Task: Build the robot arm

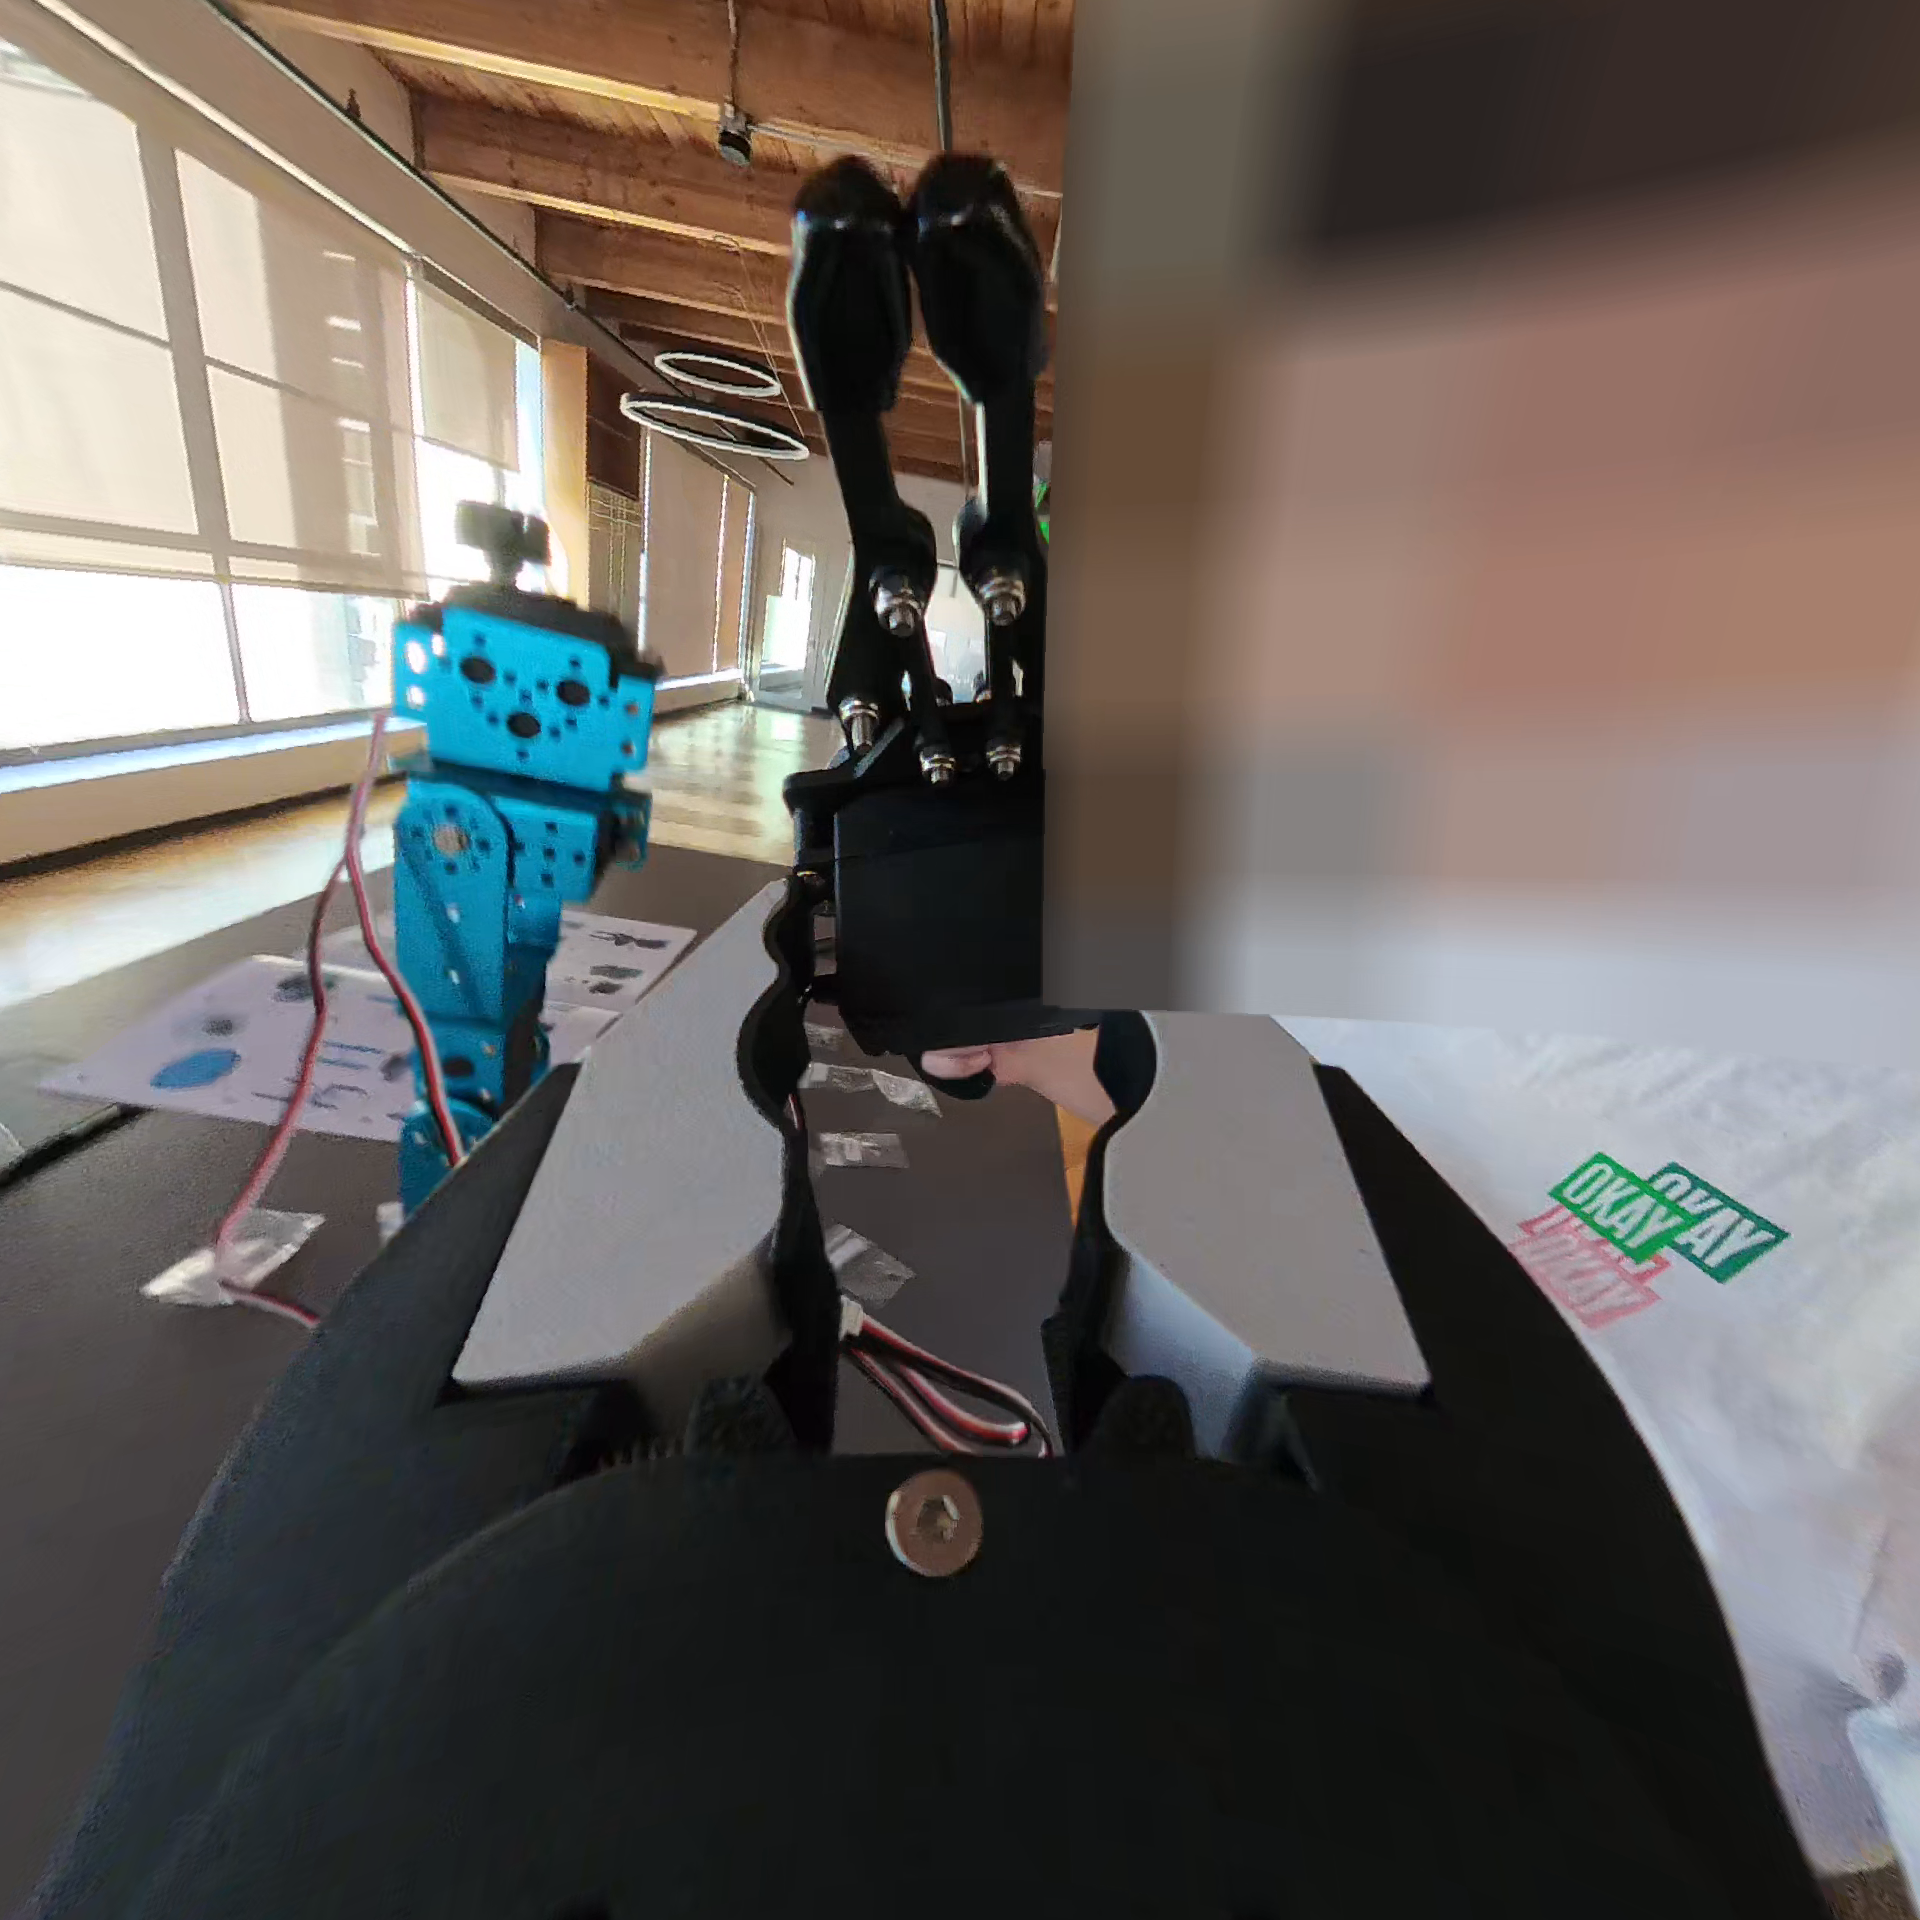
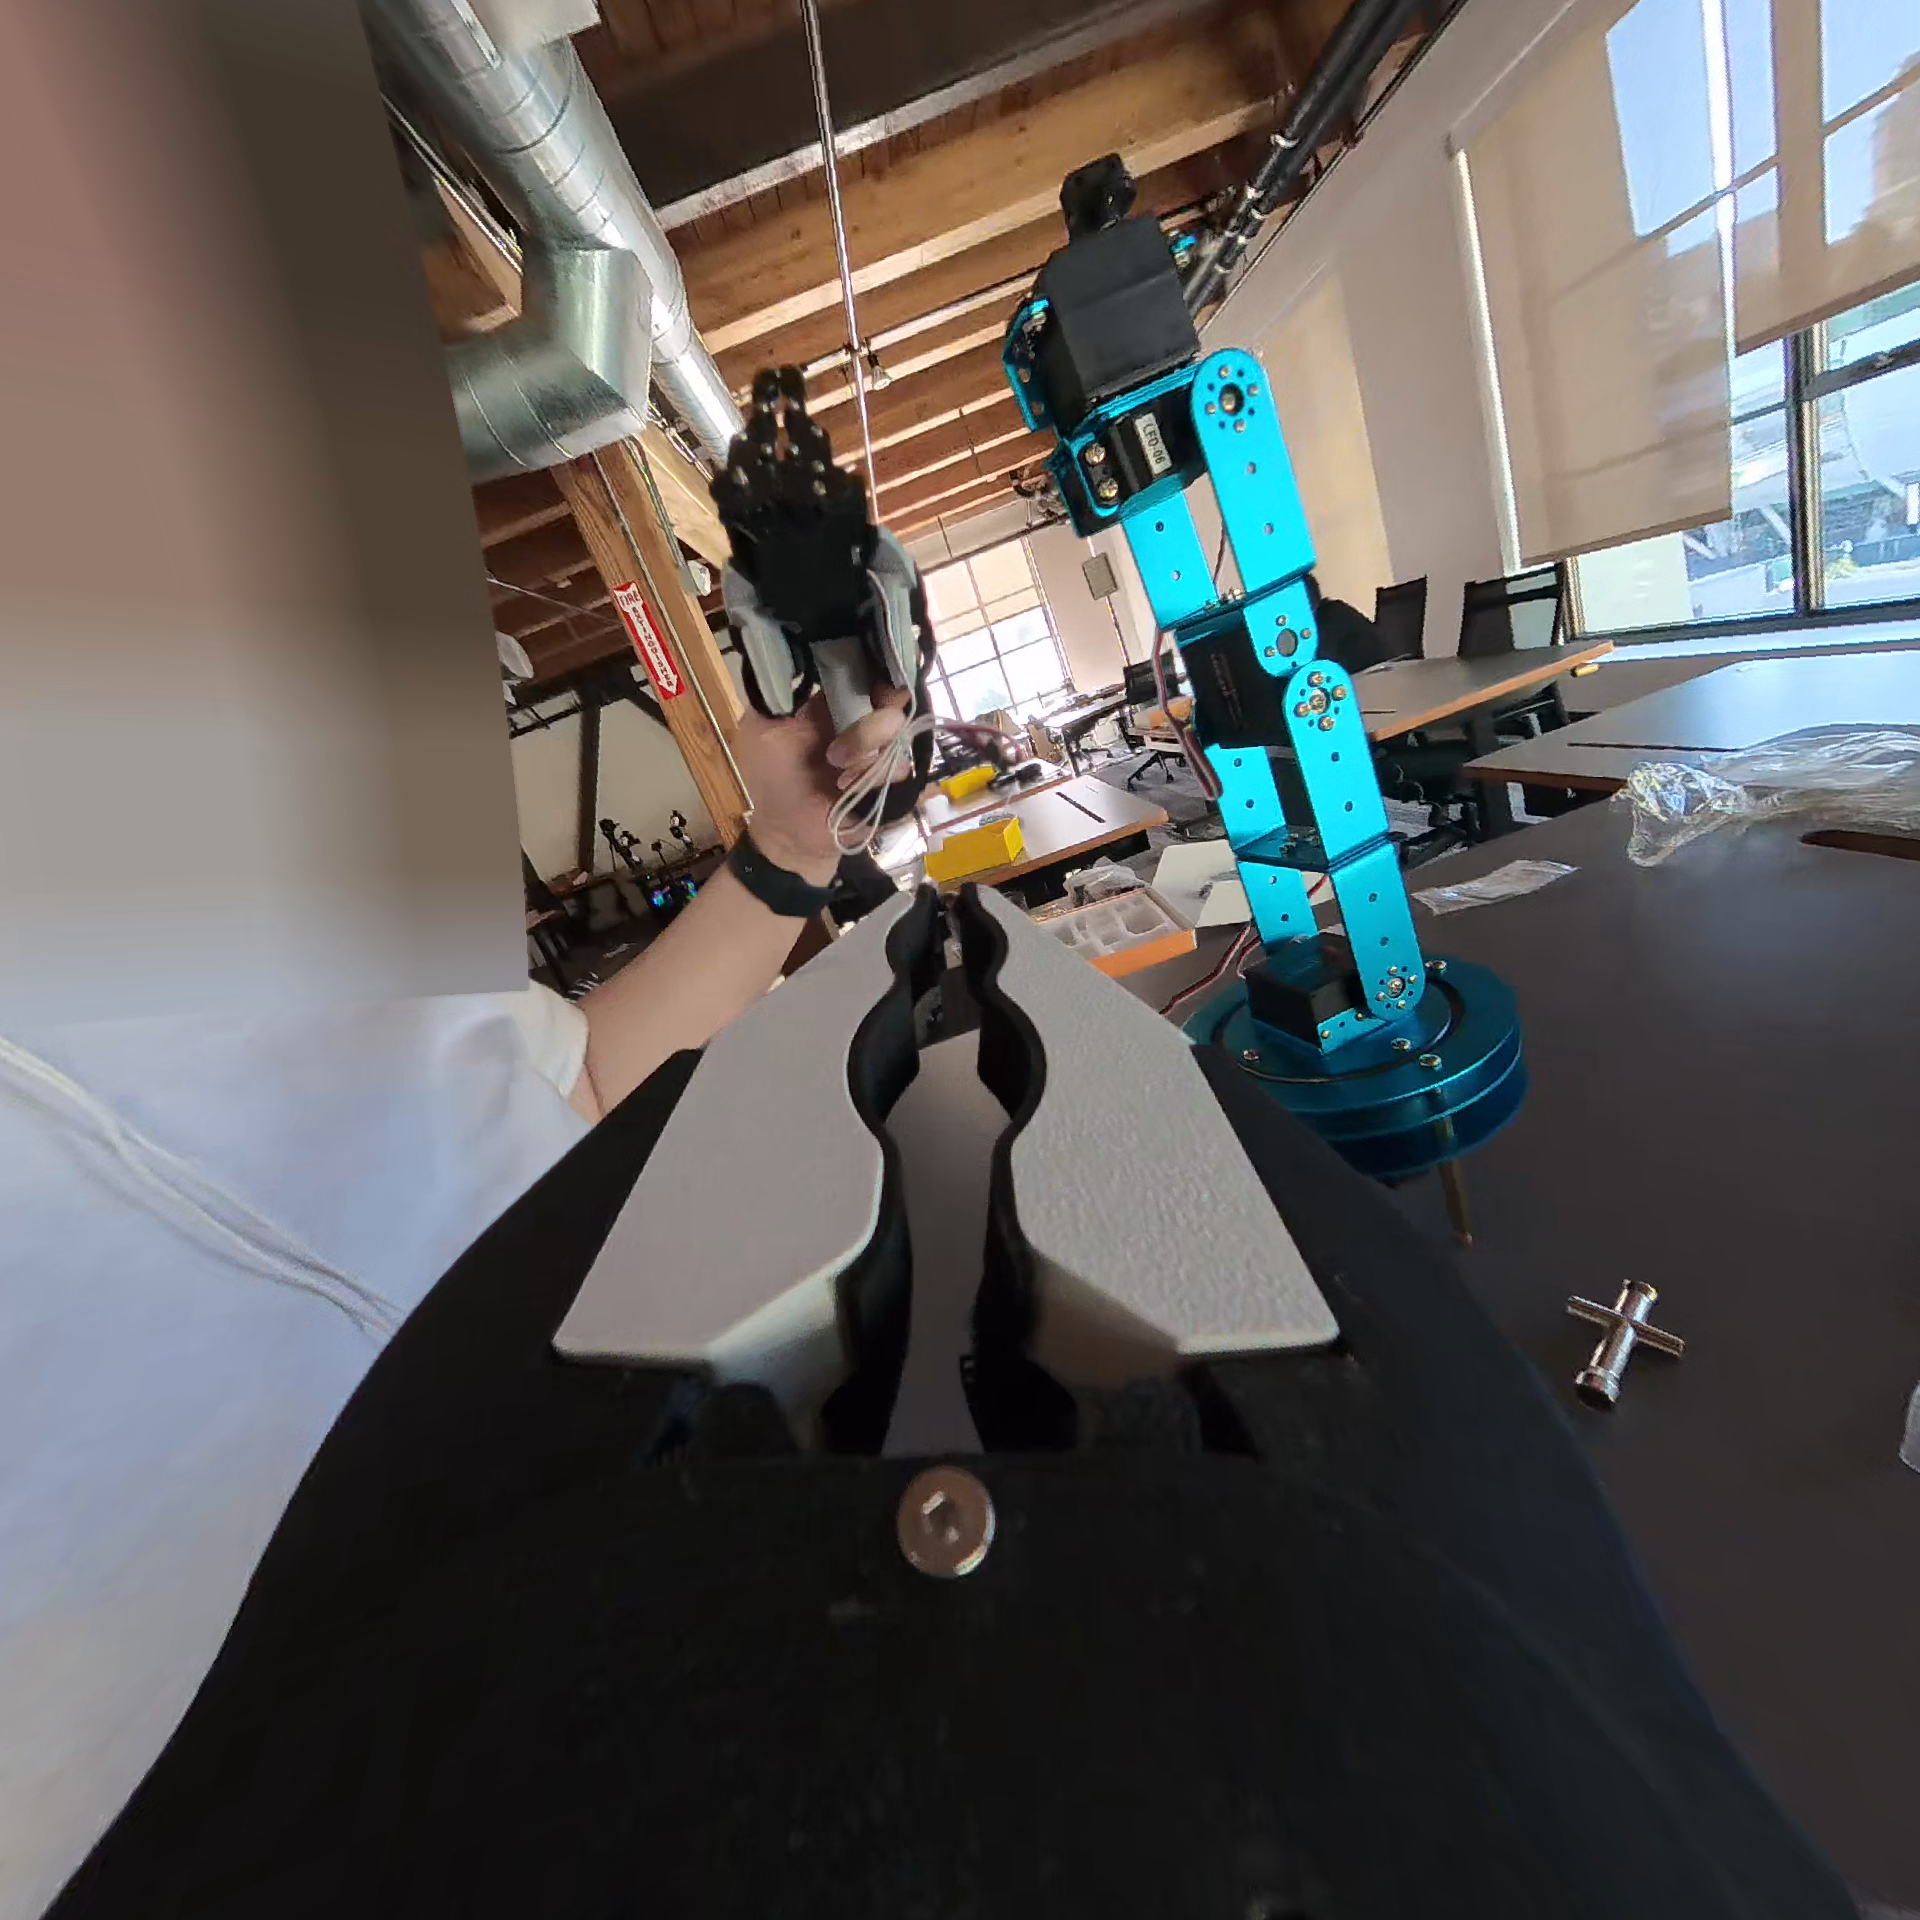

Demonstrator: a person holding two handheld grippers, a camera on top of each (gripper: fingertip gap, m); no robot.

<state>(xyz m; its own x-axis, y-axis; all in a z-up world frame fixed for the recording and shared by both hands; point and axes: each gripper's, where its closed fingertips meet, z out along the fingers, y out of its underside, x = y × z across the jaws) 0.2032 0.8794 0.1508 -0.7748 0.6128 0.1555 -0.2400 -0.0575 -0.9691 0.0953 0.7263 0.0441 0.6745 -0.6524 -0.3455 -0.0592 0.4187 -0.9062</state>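
Right gripper (image 2: 951, 914) is sitting nearly closed on nothing, low over the dark table (image 2: 1714, 1091). Blue arm (image 2: 1262, 665) is standing upright just beside it on its round base. Left gripper (image 1: 940, 1039), raised, is pinching the black claw (image 1: 920, 582), probably by its servo body; the claw's long axis is pointing up, tips together.
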